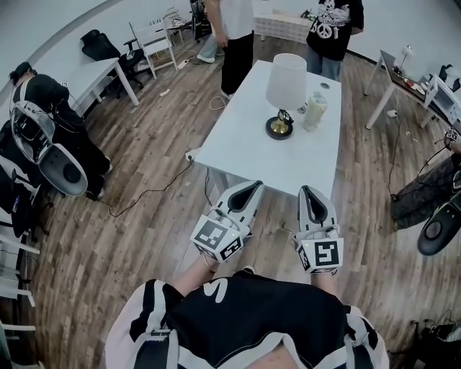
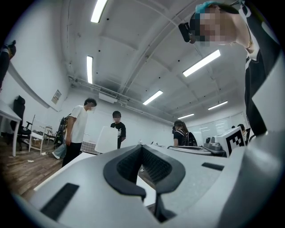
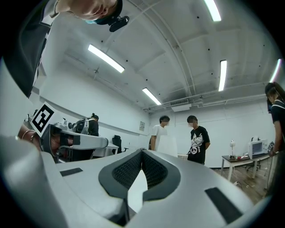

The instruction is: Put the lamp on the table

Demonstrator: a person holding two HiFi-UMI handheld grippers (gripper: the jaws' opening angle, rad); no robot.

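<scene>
Lamp (image 1: pixel 285 90) upright on white table (image 1: pixel 241 140)

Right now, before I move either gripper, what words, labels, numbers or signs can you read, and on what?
No legible words or numbers anywhere.
Black T-shirt: white print with a peace sign, lettering too blurred.
Wall notice: too small to read.
Marker cubes: coded squares only, no text.
</scene>
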